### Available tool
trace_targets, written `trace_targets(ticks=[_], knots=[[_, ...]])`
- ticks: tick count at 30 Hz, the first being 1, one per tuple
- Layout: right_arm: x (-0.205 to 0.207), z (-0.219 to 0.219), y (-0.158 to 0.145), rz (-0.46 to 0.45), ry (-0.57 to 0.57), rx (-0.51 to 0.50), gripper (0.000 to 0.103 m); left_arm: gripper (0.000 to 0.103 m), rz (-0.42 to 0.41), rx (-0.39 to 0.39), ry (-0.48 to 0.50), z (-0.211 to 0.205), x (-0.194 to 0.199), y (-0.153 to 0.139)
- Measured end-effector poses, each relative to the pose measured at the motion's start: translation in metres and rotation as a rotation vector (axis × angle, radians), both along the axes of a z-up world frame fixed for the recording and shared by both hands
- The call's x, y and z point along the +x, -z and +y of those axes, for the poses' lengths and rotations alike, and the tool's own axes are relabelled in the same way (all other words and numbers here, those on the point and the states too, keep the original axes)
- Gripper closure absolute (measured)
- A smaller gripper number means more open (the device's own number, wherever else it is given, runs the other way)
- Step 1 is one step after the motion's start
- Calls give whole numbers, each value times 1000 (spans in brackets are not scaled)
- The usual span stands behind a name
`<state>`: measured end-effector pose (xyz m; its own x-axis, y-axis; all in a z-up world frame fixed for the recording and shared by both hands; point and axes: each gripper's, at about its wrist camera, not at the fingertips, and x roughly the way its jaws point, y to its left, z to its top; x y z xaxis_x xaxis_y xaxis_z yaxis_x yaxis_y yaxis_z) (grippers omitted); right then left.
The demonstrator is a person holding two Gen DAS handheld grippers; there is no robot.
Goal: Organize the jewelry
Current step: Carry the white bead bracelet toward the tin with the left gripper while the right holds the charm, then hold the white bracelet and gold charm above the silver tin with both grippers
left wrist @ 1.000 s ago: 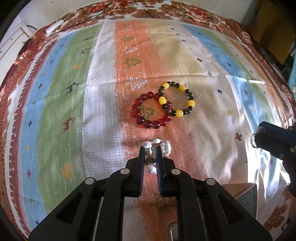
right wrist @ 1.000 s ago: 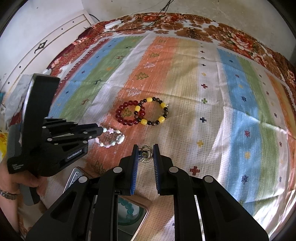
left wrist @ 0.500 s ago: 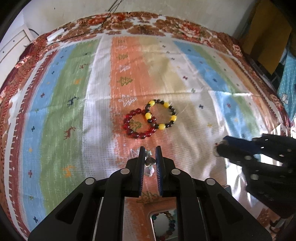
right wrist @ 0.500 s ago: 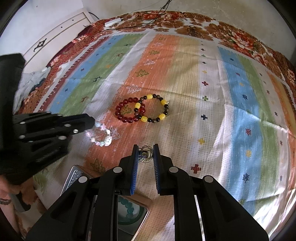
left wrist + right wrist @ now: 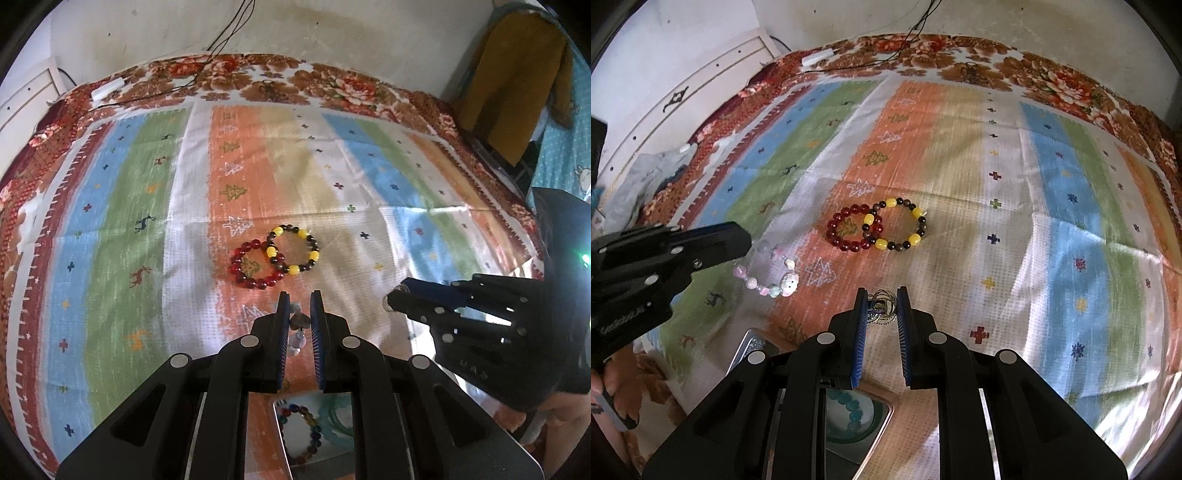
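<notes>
My left gripper (image 5: 297,295) is shut on a pale pink-and-white bead bracelet (image 5: 297,326), which hangs from it above the cloth in the right wrist view (image 5: 768,275). My right gripper (image 5: 882,291) is shut on a bunch of thin metal rings (image 5: 882,306). A red bead bracelet (image 5: 255,264) and a black-and-yellow bead bracelet (image 5: 293,249) lie touching on the orange stripe ahead; both show in the right wrist view, the red one (image 5: 853,229) and the black-and-yellow one (image 5: 897,229). An open metal box (image 5: 314,428) holding bracelets sits below the grippers.
A striped patterned cloth (image 5: 129,221) covers the surface, with a floral border at the back. Cables (image 5: 221,40) run down the wall. A white cupboard (image 5: 694,96) stands at the left. The box also shows under my right gripper (image 5: 857,417).
My left gripper has lifted up and back with the pale bracelet in it. The box has come into view beneath it. My right gripper stays shut on the rings and has risen slightly.
</notes>
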<state>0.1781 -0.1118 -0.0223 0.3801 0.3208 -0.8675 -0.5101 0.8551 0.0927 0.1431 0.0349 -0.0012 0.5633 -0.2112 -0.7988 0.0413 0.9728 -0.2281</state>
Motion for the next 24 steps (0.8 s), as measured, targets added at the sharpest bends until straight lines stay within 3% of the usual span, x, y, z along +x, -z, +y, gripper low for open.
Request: trace_targets(ticks=[8,10,24], knots=[[-18,-2,-3,-26,-3,3,87,93,-40,-13,18,-6,-26,-11],[-24,-4,-6,-31,-7,13,87,101,-43,-16,19,-8,-31,-11],[-43,-8,-1,-13,-22,13,87,101,-27,-16,2,-5,-43,-2]])
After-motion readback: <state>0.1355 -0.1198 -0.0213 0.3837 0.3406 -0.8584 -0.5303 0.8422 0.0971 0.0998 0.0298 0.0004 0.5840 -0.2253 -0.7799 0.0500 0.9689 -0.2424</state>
